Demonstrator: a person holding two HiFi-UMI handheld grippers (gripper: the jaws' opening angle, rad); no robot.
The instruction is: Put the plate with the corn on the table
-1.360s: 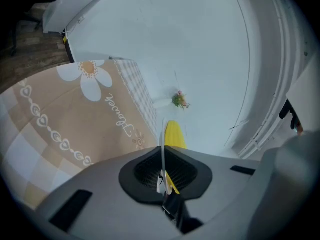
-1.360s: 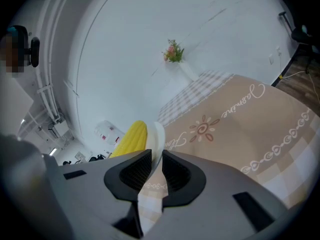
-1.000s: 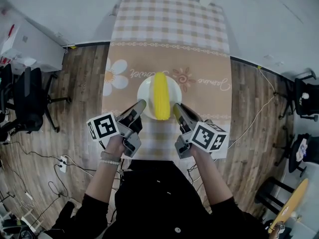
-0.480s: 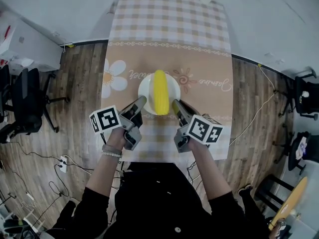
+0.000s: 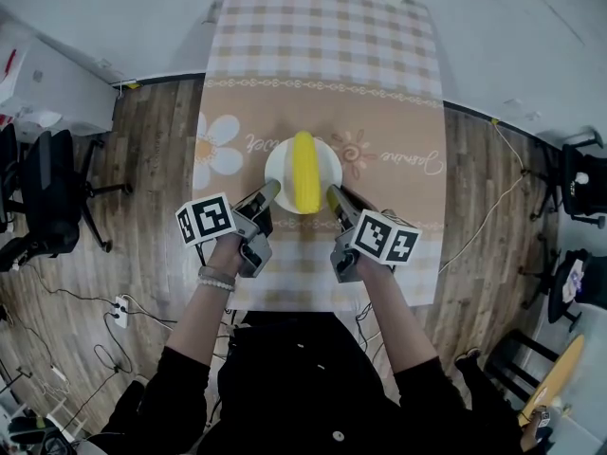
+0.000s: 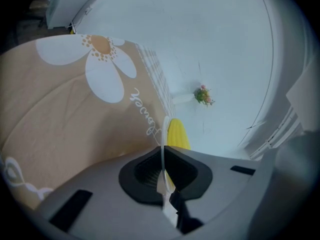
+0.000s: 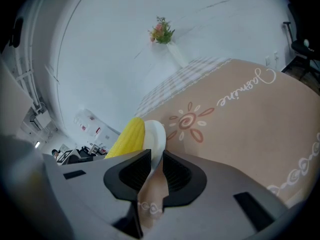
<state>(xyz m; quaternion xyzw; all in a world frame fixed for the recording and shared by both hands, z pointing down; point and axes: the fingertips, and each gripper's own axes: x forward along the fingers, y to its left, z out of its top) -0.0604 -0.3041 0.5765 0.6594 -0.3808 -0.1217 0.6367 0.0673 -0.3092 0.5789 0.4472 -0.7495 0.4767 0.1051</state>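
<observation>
Beige tablecloth [image 5: 398, 131], wood floor [image 5: 152, 159]; left gripper [image 5: 268, 193], right gripper [image 5: 334, 195] fingers [image 6: 145, 171] clamped on plate [image 5: 327, 169].

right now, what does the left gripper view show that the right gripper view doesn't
Only the left gripper view: the big white daisy print on the cloth. Only the right gripper view: the swirl sun print. Both: the corn on the plate, whose rim is pinched on one side by the left hand-held gripper and on the other by the right hand-held gripper, and the small flowers by the wall.
</observation>
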